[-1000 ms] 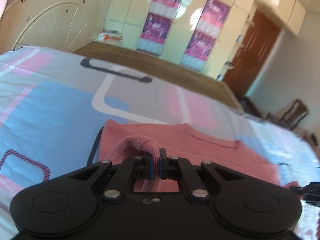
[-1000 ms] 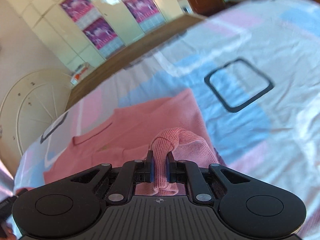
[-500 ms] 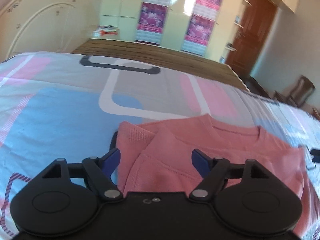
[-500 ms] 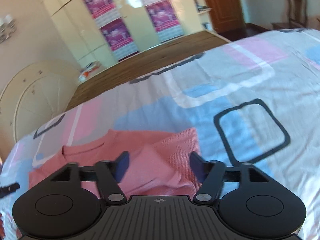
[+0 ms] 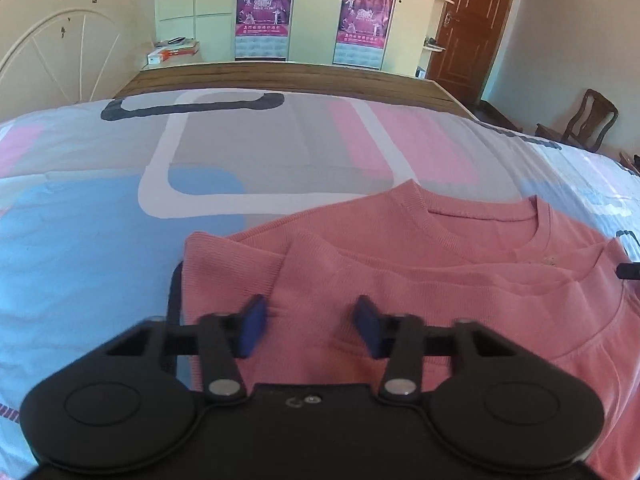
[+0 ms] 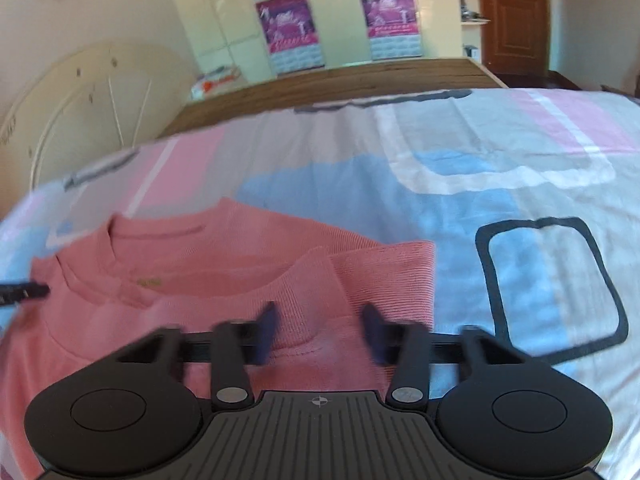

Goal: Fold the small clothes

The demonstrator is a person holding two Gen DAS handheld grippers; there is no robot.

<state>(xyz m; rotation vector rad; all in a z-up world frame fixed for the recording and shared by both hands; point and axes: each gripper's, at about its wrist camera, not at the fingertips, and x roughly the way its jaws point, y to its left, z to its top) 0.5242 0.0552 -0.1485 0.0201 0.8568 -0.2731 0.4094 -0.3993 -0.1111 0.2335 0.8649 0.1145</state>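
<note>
A small pink sweater (image 5: 420, 264) lies flat on the bed, its hem folded up toward the round collar (image 5: 480, 220). It also shows in the right wrist view (image 6: 224, 264). My left gripper (image 5: 310, 330) is open and empty, hovering over the sweater's left part. My right gripper (image 6: 320, 330) is open and empty over the sweater's right part. The tip of the left gripper shows at the left edge of the right wrist view (image 6: 22, 294).
The bedsheet (image 5: 100, 248) has pink, blue and grey blocks with dark outlines (image 6: 548, 284). A wooden footboard (image 5: 280, 76) runs along the far edge. Beyond stand a wardrobe with posters (image 5: 312, 12), a brown door (image 5: 468, 24) and a chair (image 5: 588, 120).
Both grippers held pinched pink fabric a second ago, then opened and let it go. The folded part now lies flat on the sweater, and both grippers have drawn back a little.
</note>
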